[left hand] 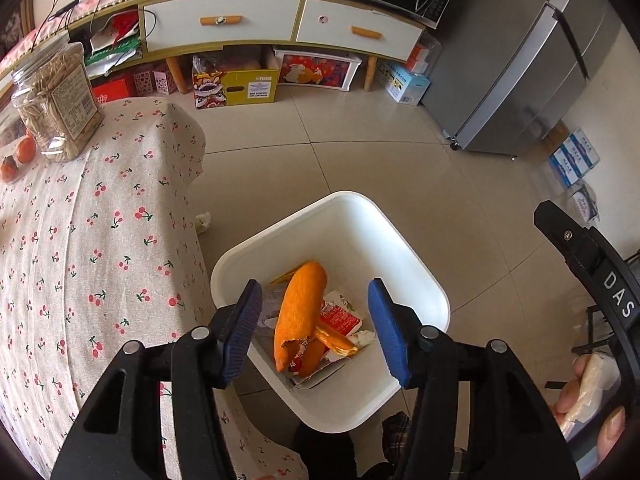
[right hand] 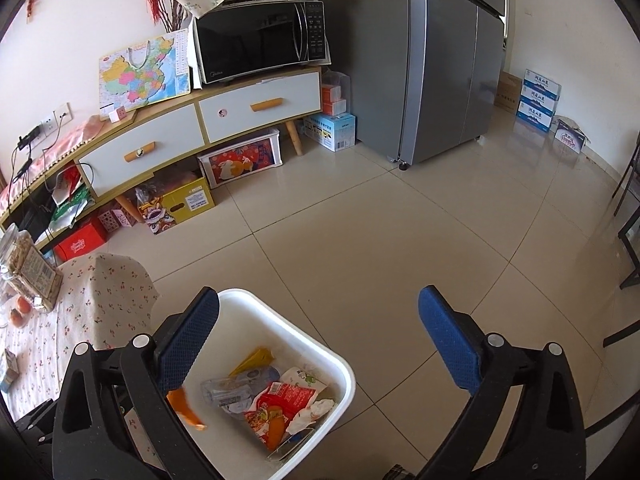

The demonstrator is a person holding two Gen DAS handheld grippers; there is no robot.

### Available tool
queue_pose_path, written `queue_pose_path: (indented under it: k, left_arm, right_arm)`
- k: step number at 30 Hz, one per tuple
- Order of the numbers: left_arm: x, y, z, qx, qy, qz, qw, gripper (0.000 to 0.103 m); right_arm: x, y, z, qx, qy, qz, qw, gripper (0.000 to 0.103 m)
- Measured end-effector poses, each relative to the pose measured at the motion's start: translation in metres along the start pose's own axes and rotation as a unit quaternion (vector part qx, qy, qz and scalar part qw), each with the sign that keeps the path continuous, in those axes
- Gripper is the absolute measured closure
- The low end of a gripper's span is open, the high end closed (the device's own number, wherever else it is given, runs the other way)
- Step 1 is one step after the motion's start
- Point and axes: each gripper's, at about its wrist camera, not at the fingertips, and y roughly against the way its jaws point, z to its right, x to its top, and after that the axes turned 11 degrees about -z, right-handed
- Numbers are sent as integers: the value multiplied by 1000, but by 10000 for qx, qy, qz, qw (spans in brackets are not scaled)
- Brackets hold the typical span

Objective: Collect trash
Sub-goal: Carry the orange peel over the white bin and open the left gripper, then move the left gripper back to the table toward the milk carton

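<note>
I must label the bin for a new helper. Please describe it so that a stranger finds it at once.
Start at the table with the cherry-print cloth. On the tiled floor beside its corner stands the bin: white, squarish, open-topped, with orange peel and wrappers inside. The other containers nearby are printed boxes under the cabinet.

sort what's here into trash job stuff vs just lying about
Job: white bin, orange peel, red snack wrapper, left gripper, right gripper.
Lying about: snack jar, oranges, microwave, fridge.

Orange peel (left hand: 301, 312) and wrappers (right hand: 276, 404) inside white bin (left hand: 412, 280) on floor
</note>
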Motion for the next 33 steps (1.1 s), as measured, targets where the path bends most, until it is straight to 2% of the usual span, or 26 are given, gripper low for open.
queue_pose_path:
  k: [10, 13, 17, 23, 33]
  left_arm:
    - [-8, 4, -23, 332, 121, -37, 9994, 44]
    - [-11, 3, -35, 435, 170, -89, 9989, 35]
    - [-16, 2, -54, 676, 195, -172, 9974, 32]
    - [-22, 2, -97, 1096, 358, -269, 9930, 29]
    - [-33, 25, -175, 1249, 1008, -157, 9869, 29]
  right_arm:
    - [-5, 2, -21, 60, 270, -39, 9996, 7]
    - [-9, 1, -33, 143, 430, -122, 9989, 7]
    - [-17, 2, -58, 248, 793, -225, 9963, 7]
    - [-29, 4, -96, 352, 1297, -306, 9905, 7]
    - [-52, 9, -170, 457, 1990, -263, 9786, 7]
